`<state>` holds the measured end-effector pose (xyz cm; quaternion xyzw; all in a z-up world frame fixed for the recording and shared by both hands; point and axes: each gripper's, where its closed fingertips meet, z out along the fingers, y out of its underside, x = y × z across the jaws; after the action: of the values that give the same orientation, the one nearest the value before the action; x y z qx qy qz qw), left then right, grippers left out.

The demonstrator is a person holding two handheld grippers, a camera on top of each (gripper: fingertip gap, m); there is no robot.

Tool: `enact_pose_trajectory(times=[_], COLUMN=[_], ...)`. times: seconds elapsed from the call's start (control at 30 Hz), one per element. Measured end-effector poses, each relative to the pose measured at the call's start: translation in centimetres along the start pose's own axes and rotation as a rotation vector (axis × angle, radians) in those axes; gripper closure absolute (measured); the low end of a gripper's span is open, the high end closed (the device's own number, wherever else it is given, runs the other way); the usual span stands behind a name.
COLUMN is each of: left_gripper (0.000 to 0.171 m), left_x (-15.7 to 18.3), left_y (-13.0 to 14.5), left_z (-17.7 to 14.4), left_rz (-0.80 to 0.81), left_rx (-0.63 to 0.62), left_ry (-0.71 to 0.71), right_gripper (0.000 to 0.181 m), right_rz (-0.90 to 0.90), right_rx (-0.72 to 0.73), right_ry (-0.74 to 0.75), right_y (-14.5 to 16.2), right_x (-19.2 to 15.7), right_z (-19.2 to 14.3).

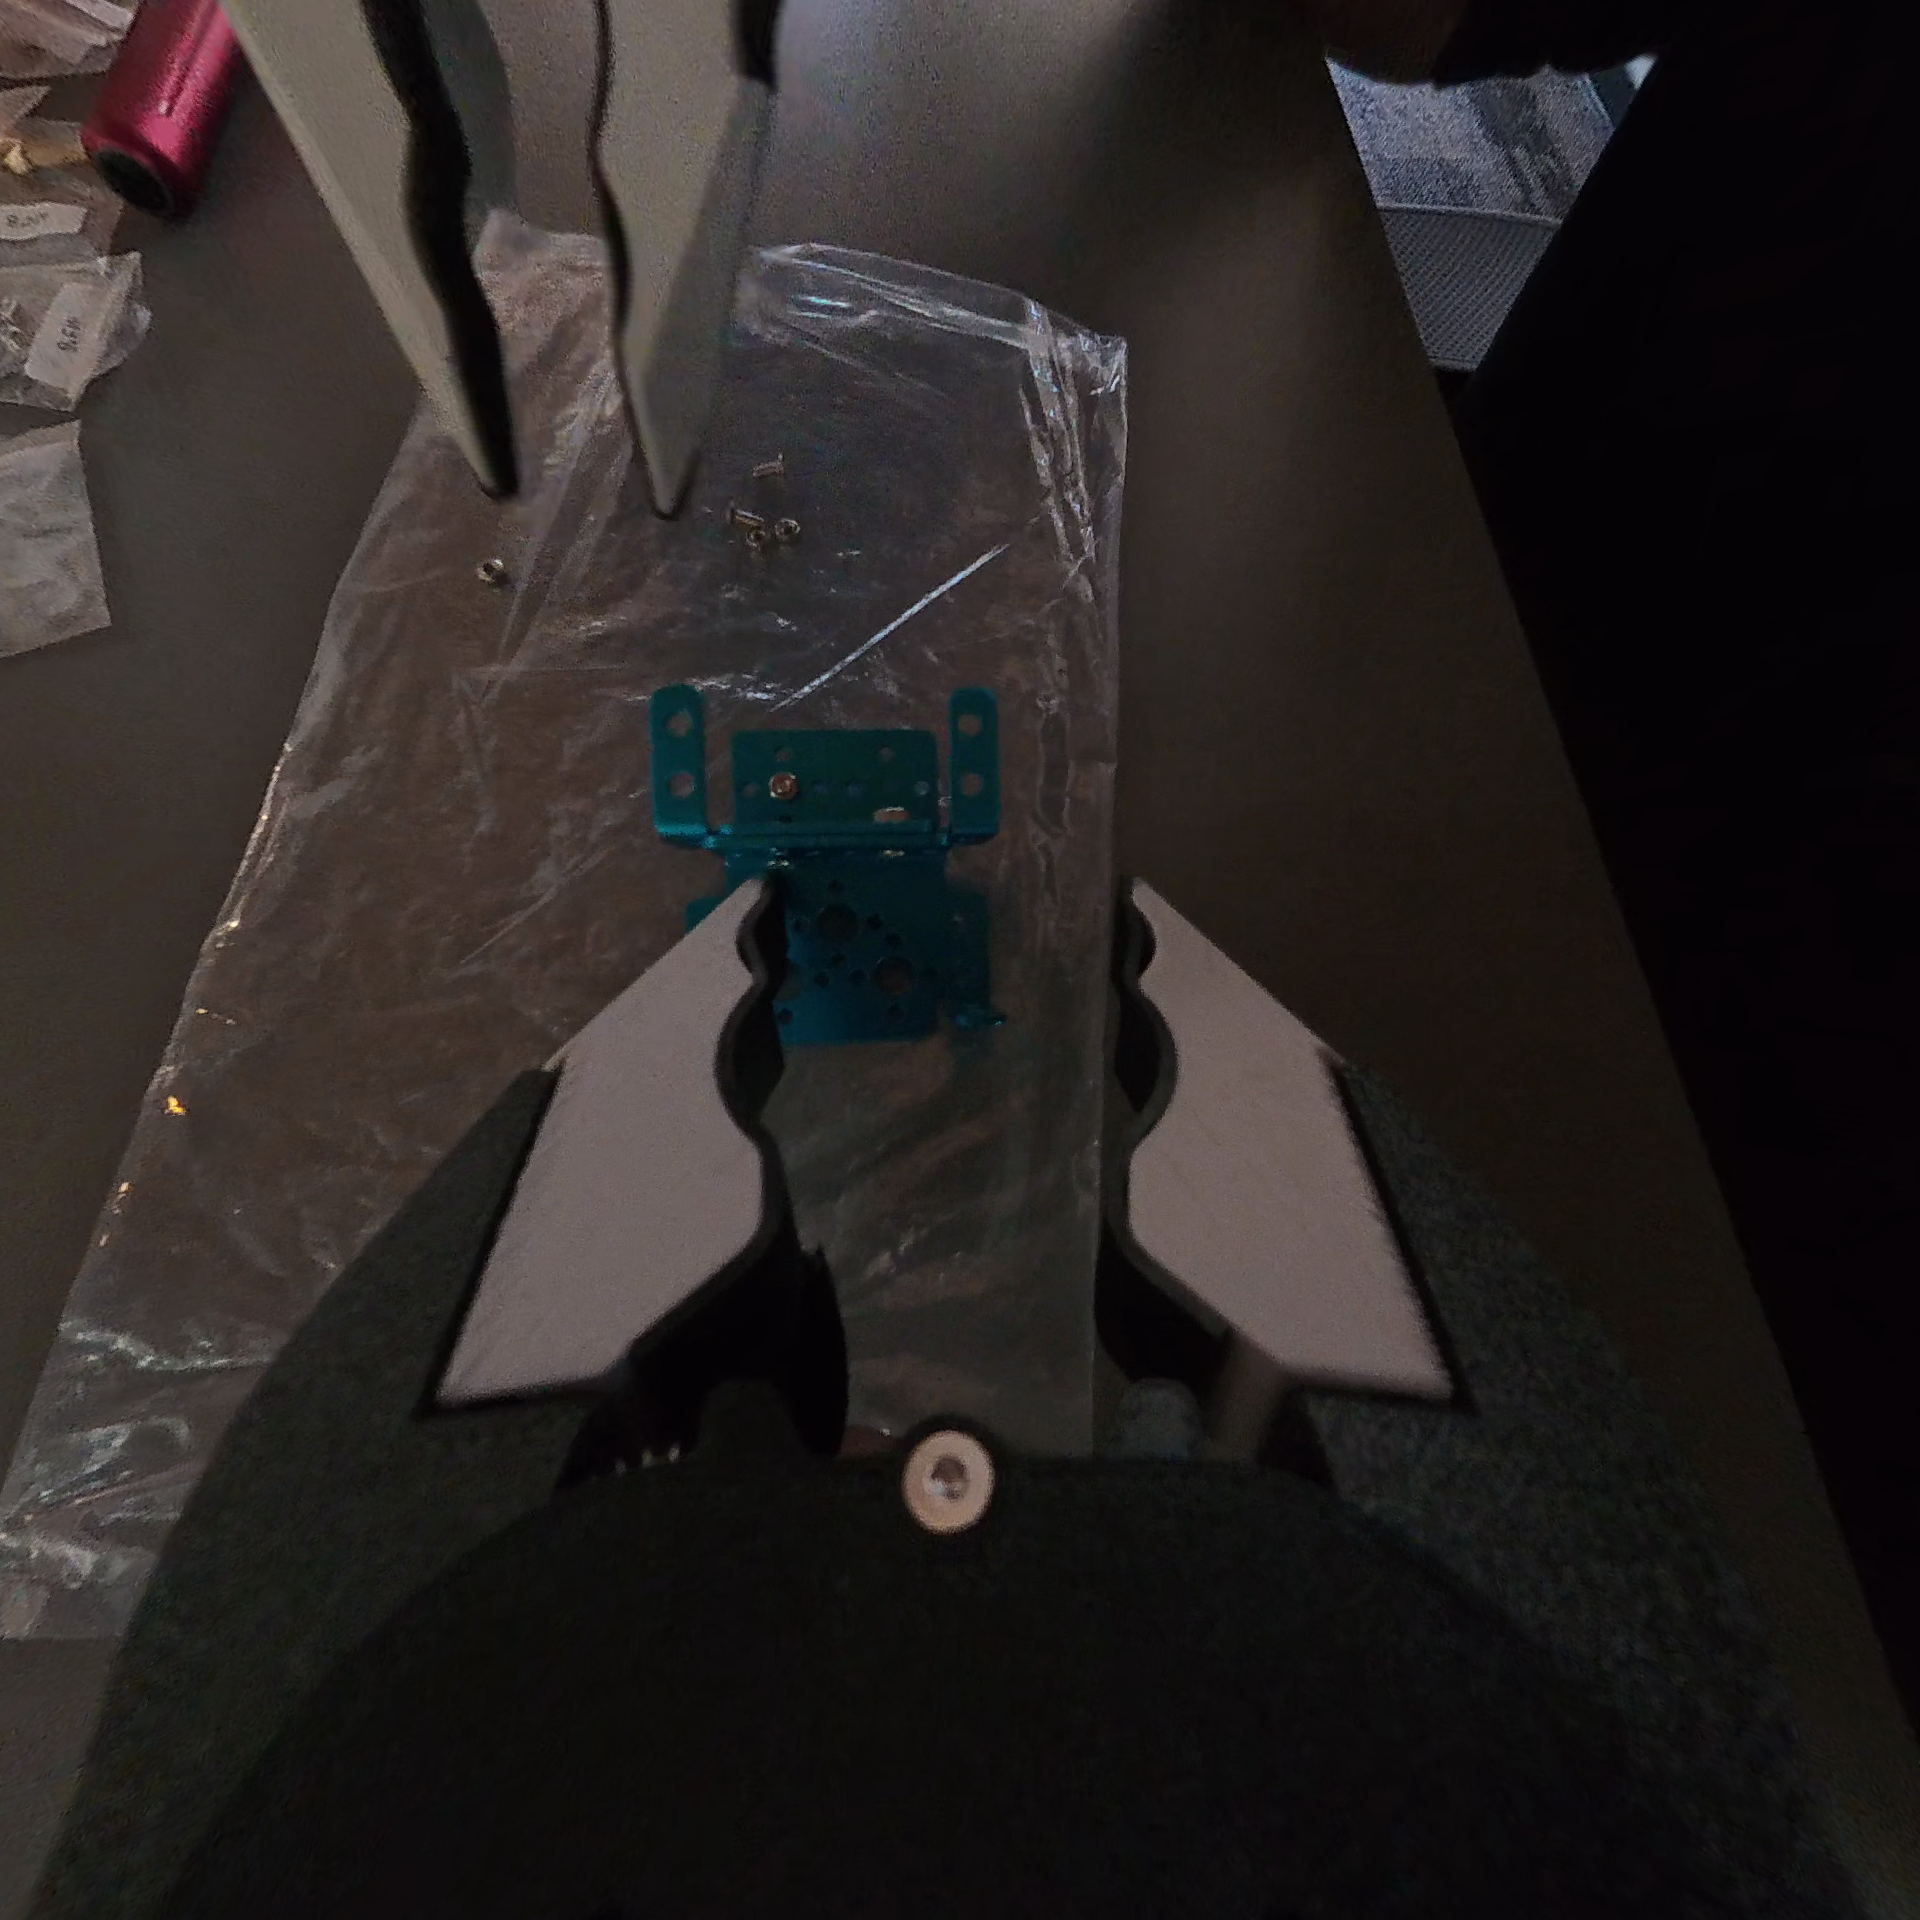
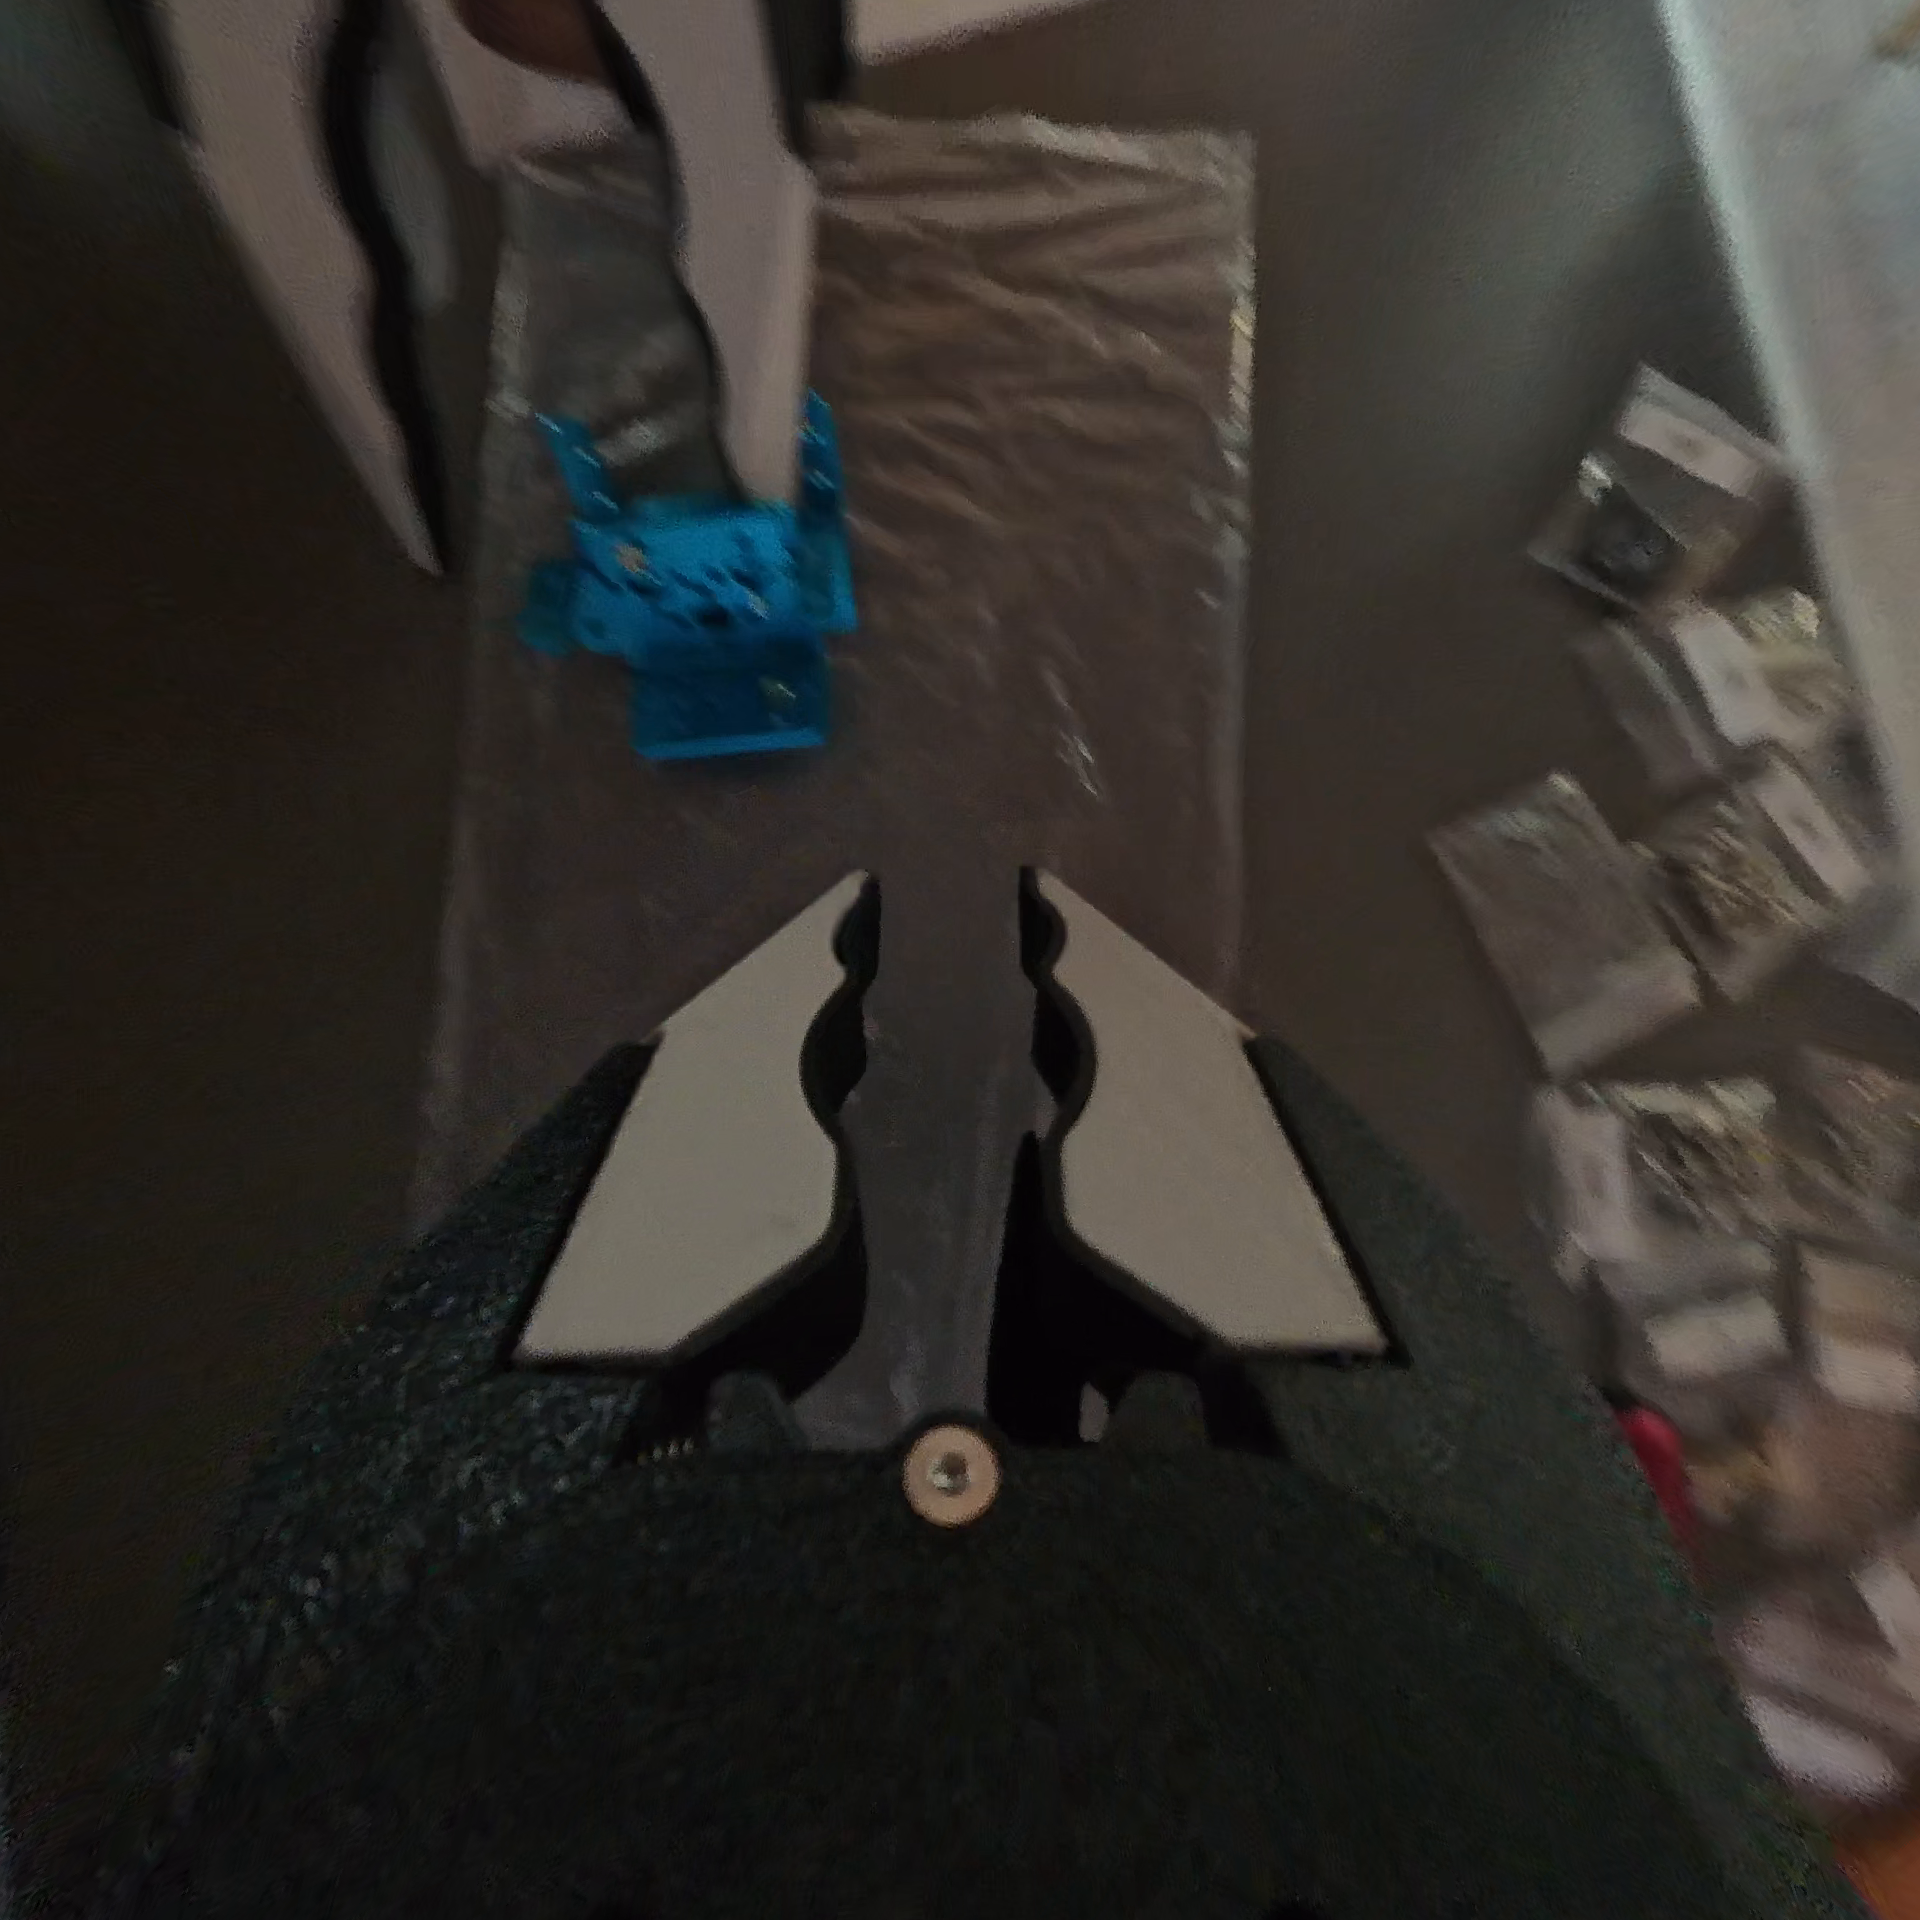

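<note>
Straddling blue bracket on plastic bag, wide left gripper; right gripper narrow, empty, near screws.

You can see small white labels on the little clear bags at the left of the table, but you cannot read them. They are too small and blurry. The bags in the right wrist view are blurry too.
</note>
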<state>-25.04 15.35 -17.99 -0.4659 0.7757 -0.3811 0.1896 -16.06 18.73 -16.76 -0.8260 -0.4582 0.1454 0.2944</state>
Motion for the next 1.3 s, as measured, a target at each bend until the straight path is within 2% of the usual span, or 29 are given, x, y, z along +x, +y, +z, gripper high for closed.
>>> enact_pose_trajectory(times=[0.13, 0.17, 0.27, 0.43, 0.53, 0.63, 0.93, 1.3], left_gripper=[0.109, 0.109, 0.109, 0.109, 0.108, 0.110, 0.109, 0.110], left_x=[0.0, 0.0, 0.0, 0.0, 0.1, 0.0, -0.9, -0.5], left_y=[0.0, 0.0, 0.1, 0.0, 0.1, -0.1, -0.9, -0.5], left_z=[0.0, 0.0, 0.0, -0.3, -0.6, -1.2, -2.5, -2.2], left_rz=[0.002, 0.004, 0.012, 0.010, 0.015, 0.007, -0.088, -0.077], left_rx=[-0.007, -0.007, -0.015, -0.015, -0.014, 0.005, 0.095, 0.076], left_ry=[-0.005, -0.004, -0.012, -0.015, -0.022, -0.025, 0.024, 0.033], right_gripper=[0.155, 0.159, 0.157, 0.155, 0.159, 0.160, 0.164, 0.176], right_rz=[-0.039, -0.035, -0.024, -0.116, -0.173, -0.190, -0.252, -0.260], right_rx=[-0.170, -0.169, -0.176, -0.409, -0.449, -0.491, -0.482, -0.485], right_ry=[0.142, 0.118, 0.101, -0.006, -0.063, -0.122, -0.143, -0.161], right_y=[3.3, 3.3, 2.7, 3.2, 2.0, 2.2, 2.3, 2.5], right_x=[2.5, 2.2, 2.3, 2.4, 3.0, 3.2, 3.1, 3.2], right_z=[0.2, 0.5, 0.7, 0.4, 0.4, 0.8, 1.3, 1.7])
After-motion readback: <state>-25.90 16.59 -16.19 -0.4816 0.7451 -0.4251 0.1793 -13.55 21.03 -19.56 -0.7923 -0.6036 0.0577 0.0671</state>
